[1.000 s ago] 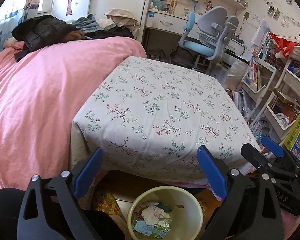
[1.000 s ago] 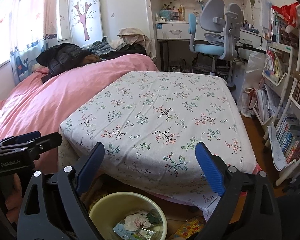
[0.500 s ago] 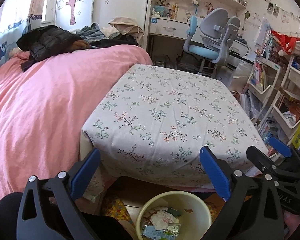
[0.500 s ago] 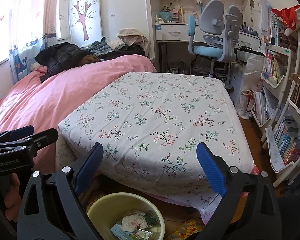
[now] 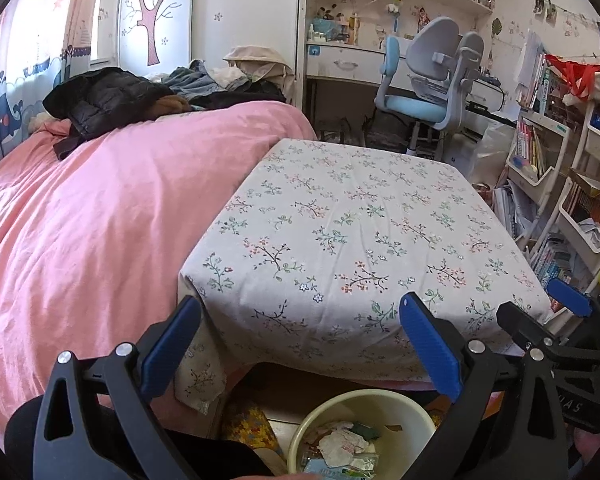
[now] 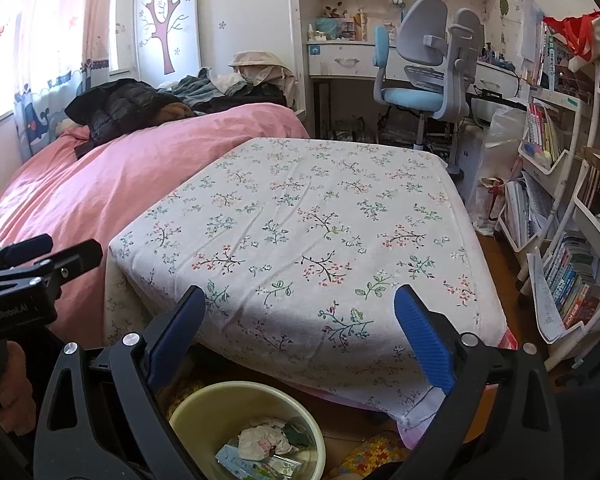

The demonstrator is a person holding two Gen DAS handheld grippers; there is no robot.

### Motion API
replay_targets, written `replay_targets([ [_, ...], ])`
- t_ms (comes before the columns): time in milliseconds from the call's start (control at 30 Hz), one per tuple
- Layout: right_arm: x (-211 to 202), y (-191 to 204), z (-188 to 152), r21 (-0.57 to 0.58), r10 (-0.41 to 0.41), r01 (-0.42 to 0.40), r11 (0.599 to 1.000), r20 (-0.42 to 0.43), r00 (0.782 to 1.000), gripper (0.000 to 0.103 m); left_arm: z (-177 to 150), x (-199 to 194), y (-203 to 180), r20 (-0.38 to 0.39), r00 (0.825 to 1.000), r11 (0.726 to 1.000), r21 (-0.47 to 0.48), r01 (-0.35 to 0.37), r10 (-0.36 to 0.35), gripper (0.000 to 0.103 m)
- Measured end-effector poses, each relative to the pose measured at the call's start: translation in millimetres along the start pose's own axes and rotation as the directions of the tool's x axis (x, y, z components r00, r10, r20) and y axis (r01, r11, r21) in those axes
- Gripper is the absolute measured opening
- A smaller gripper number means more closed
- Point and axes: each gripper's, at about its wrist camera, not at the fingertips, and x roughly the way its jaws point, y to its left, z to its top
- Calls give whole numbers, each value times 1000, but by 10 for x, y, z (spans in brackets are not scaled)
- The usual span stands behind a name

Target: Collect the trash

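Now both grippers, left [image 5: 300, 344] and right [image 6: 300, 336], hold fingers wide, empty, above round pale-yellow plastic bin [image 6: 204, 404] of crumpled wrappers [image 6: 264, 442], below floral-clothed worktop's [image 6: 300, 232] near edge.

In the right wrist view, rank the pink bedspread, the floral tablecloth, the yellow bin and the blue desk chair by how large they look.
1. floral tablecloth; pink bedspread looks about as large, so their order is unsure.
3. blue desk chair; yellow bin looks similar, but it is nearer and partly hidden.
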Motion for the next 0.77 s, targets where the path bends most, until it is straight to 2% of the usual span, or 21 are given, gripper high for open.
replay_targets([
  [67, 11, 9, -9, -4, -2, 2, 1000, -2, 1000, 92, -3, -19, 14, 11, 1000, 1000, -7, 17, -17, 95],
  [200, 25, -4, -26, 0, -4, 4, 1000, -6, 1000, 92, -14, -111, 18, 85, 996, 1000, -5, 26, -25, 95],
  [300, 31, -21, -23, 7, -6, 6, 1000, -5, 1000, 92, -21, -178, -65, 128, 992, 999, 49, 12, -18, 95],
  [467, 33, -27, -22, 9, -7, 7, 1000, -4, 1000, 92, -25, -180, -192, 147, 989, 992, 123, -15, -4, 95],
  [533, 32, -33, -26, 10, -8, 8, 1000, -4, 1000, 92, -9, -155, -198, 133, 991, 991, 132, -22, 4, 95],
  [667, 38, -33, -22, 10, -8, 8, 1000, -7, 1000, 92, 27, -54, -134, 53, 999, 995, 102, -4, -1, 95],
  [767, 40, -44, -30, 10, -10, 10, 1000, -8, 1000, 92, 20, -40, -86, 37, 999, 998, 69, -6, 3, 95],
])
